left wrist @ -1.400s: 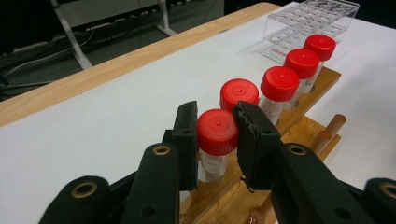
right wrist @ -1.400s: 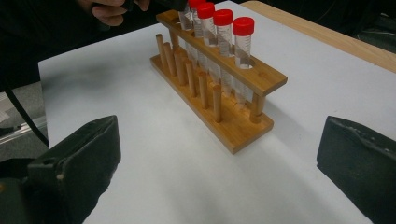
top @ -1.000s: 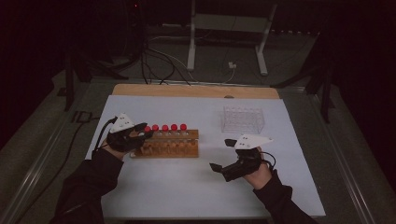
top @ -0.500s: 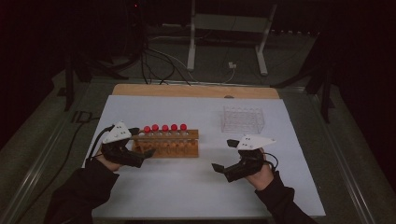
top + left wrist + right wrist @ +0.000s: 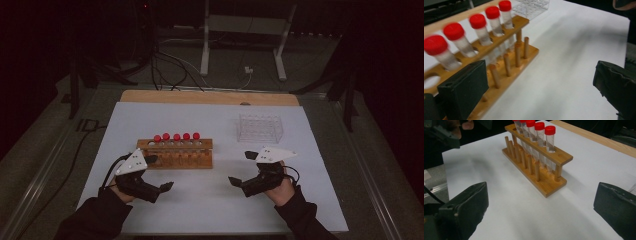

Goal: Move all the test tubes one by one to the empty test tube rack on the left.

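Moved: left gripper [image 5: 159, 174] withdrew from wooden rack [image 5: 176, 154], fingers just opened wide, empty.
Right gripper [image 5: 242, 168]: fingers wide, empty.
Progress: five red-capped tubes [image 5: 176, 137] racked; one hole vacant.

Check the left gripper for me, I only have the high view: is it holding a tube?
Observer: No. The left gripper has just been opening; nothing sits between its jaws, and the wooden rack is beside one jaw.
Operator: Tubes seated?
Observer: Five red-capped tubes stand in the rack; the end hole nearest that gripper is empty.
Operator: Right gripper?
Observer: The right gripper is open and empty, looking at the rack's bare pegs.
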The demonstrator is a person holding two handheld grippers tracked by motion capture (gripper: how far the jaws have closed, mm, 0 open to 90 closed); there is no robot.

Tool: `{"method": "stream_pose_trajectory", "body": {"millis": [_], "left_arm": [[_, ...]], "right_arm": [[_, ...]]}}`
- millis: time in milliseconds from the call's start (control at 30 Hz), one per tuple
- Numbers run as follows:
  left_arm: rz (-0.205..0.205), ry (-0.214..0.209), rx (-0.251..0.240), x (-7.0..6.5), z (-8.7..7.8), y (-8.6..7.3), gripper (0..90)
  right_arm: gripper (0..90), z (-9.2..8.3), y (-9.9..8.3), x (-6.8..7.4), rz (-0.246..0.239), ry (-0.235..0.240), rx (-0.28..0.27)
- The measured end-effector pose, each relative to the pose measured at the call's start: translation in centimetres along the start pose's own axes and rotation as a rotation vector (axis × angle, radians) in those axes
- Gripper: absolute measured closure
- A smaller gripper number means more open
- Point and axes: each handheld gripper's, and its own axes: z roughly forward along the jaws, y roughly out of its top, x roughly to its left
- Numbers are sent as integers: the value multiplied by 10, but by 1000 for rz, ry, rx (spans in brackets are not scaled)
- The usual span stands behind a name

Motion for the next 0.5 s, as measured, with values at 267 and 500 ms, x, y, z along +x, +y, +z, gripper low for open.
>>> {"method": "stream_pose_trajectory", "body": {"millis": [267, 500], "left_arm": [[-24, -11, 19, -10, 13, -24, 5], [-51, -4, 30, -7, 20, -42, 5]], "right_arm": [[0, 1, -3, -1, -8, -8, 5], [0, 2, -4, -1, -21, -16, 7]]}}
